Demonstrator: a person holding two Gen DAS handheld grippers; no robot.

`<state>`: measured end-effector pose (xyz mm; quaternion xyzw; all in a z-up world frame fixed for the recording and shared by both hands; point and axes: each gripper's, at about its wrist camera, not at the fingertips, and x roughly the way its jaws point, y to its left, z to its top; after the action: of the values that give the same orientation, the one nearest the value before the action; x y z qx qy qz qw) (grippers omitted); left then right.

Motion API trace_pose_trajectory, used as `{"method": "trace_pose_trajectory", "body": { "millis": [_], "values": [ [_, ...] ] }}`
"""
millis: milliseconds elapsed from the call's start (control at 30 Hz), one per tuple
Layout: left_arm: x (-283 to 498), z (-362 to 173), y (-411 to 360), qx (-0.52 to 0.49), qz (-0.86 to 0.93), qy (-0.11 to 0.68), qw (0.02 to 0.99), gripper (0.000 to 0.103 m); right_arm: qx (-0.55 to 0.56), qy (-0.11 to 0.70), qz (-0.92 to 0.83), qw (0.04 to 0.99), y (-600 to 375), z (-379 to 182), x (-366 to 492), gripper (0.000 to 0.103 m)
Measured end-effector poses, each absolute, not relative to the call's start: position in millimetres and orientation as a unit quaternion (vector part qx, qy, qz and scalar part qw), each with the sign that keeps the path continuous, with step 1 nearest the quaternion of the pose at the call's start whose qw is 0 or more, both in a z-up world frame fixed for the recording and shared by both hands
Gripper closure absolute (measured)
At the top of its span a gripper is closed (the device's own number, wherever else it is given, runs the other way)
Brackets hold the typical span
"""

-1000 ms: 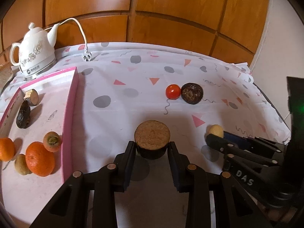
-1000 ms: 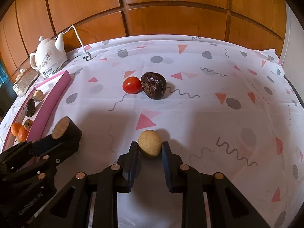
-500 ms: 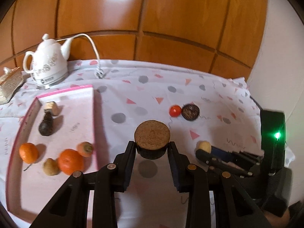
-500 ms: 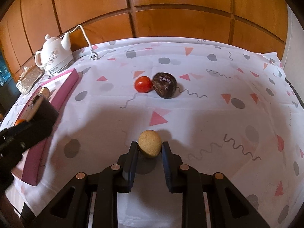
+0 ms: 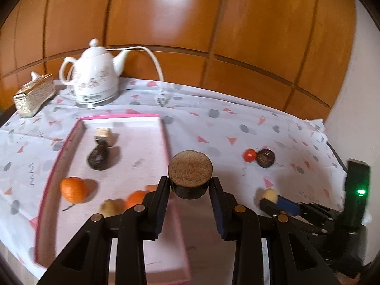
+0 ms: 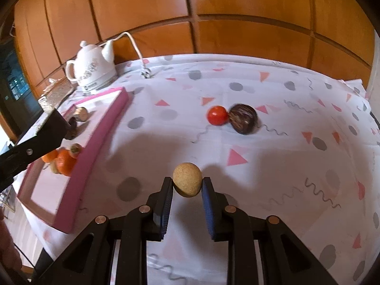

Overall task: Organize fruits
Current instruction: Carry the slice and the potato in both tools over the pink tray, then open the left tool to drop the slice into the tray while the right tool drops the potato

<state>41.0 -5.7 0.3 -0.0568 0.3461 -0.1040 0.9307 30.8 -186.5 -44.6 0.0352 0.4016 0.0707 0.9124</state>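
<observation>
Counter (image 6: 296, 142) with patterned cloth; pink tray (image 5: 123, 118) as reference. Kettle (image 5: 93, 76) behind the tray. Inside the tray: two oranges (image 5: 73, 189), a dark fruit (image 5: 98, 158), a few smaller pieces. Left gripper (image 5: 190, 191) above the tray's right rim, fingers clamped on a dark cut fruit (image 5: 190, 173), flat face up. Right gripper (image 6: 187, 191) right of the tray, fingers clamped on a tan round fruit (image 6: 187, 182), off the cloth. Tomato (image 6: 217, 115) touching a dark brown fruit (image 6: 243, 121), well right of the tray.
</observation>
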Motion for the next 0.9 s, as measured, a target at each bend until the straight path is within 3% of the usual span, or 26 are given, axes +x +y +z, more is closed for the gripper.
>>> {"method": "trace_pose_trajectory", "body": {
  "millis": [900],
  "values": [
    [34.2, -22.5, 123.3, -0.123, 0.043, 0.363, 0.923, 0.068, -0.022, 0.383, 0.28, 0.88, -63.1, -9.0, 11.4, 0.078]
  ]
}}
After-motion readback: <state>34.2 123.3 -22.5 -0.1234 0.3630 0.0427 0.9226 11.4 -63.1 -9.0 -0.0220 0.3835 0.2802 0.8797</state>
